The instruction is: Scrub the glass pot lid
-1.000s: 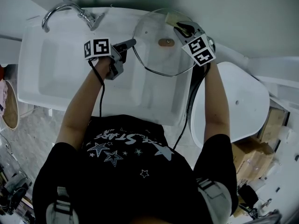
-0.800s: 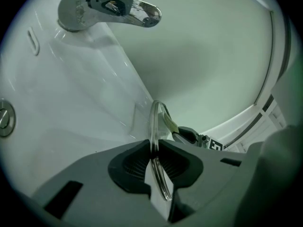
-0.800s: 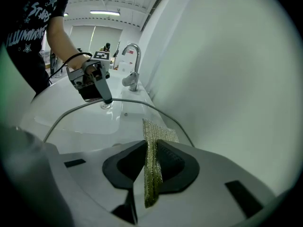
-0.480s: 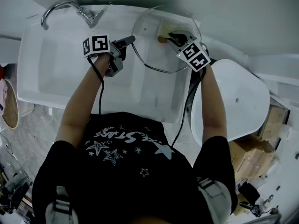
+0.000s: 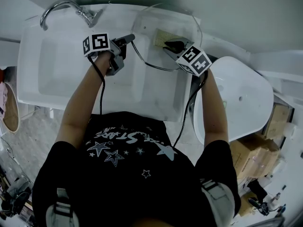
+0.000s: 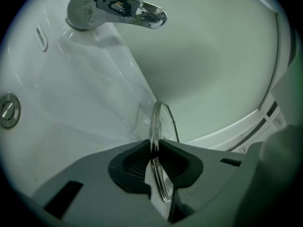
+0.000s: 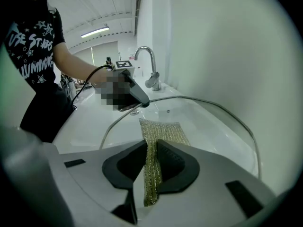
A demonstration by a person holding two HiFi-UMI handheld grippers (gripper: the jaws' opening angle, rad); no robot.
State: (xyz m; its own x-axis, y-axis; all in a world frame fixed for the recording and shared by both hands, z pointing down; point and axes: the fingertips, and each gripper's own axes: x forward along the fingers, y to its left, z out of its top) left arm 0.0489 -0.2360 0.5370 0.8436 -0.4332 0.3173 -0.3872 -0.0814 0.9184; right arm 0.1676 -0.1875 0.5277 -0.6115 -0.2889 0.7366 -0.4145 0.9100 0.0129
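Note:
The clear glass pot lid is held up over the right end of the white sink. My left gripper is shut on the lid's metal-rimmed left edge, seen edge-on between its pads. My right gripper is shut on a gold mesh scrubbing cloth, which lies flat against the lid. In the right gripper view the cloth hangs out past the jaws, and the left gripper grips the lid's far rim.
A chrome faucet stands at the sink's back left, with a drain in the basin. A closed white toilet lid lies to the right. Cardboard boxes sit on the floor at right.
My right gripper has slid the cloth leftward and toward me across the lid, from its far right part to over its middle. The left gripper and the lid have barely shifted.

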